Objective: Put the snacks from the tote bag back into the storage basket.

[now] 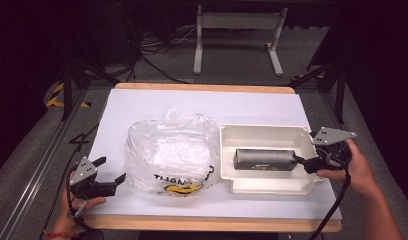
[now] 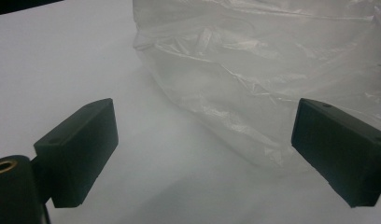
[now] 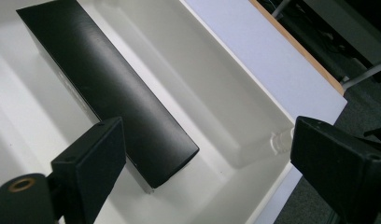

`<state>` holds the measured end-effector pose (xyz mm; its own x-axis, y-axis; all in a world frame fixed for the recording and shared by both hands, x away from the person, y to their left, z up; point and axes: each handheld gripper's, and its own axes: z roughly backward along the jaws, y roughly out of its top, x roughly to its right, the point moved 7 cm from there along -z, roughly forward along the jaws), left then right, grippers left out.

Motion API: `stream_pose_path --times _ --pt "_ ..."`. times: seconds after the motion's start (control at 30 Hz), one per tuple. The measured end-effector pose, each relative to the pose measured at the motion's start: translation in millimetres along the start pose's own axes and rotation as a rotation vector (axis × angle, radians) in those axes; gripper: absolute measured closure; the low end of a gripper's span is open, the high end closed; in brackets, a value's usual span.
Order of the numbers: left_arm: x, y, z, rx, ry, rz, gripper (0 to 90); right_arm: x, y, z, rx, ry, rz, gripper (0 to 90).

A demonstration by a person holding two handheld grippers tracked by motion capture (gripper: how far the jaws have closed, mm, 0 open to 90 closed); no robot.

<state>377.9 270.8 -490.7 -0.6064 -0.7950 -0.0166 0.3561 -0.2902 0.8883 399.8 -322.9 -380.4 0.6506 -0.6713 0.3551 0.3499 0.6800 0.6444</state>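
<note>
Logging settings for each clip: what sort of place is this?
Probably a lab or workshop recording station: a white-topped table inside a dark metal frame, cables on the grey floor, and a person's handheld left gripper and right gripper.

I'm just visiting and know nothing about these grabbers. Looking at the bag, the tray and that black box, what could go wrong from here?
The black box is smooth and lies low in the white tray. The open right gripper reaches over the tray's end wall, so it might bump the tray or let the box slip. The thin clear plastic bag looks flimsy: the open left gripper, close beside it, could crumple it or drag it along the table.
</note>
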Motion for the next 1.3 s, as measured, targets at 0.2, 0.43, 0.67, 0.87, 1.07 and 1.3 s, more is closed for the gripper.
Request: stream_pose_path --times 0.2,0.43,0.67,0.87,1.07,1.3 --pt "0.0 0.0 0.1 0.000 0.001 -0.001 8.0 -3.5 -9.5 3.2 0.003 0.000 -0.026 10.3" --pt "0.0 0.0 0.1 0.001 0.002 -0.002 8.1 -3.8 -23.3 8.0 0.018 -0.013 -0.074 9.0" --pt "0.0 -0.1 0.0 -0.002 0.002 -0.004 8.1 -5.2 -32.3 8.7 0.024 -0.013 -0.087 9.0" --pt "0.3 -0.1 0.1 -0.002 0.004 -0.006 8.1 -10.0 -48.7 7.5 0.023 -0.019 -0.104 8.4" --pt "0.0 -0.1 0.0 -0.002 0.001 -0.004 8.1 -13.3 -55.4 9.4 0.034 -0.022 -0.109 8.1" --pt "0.3 -0.2 0.1 -0.002 0.003 -0.006 8.1 -18.2 -66.4 9.2 0.041 -0.021 -0.120 7.6"
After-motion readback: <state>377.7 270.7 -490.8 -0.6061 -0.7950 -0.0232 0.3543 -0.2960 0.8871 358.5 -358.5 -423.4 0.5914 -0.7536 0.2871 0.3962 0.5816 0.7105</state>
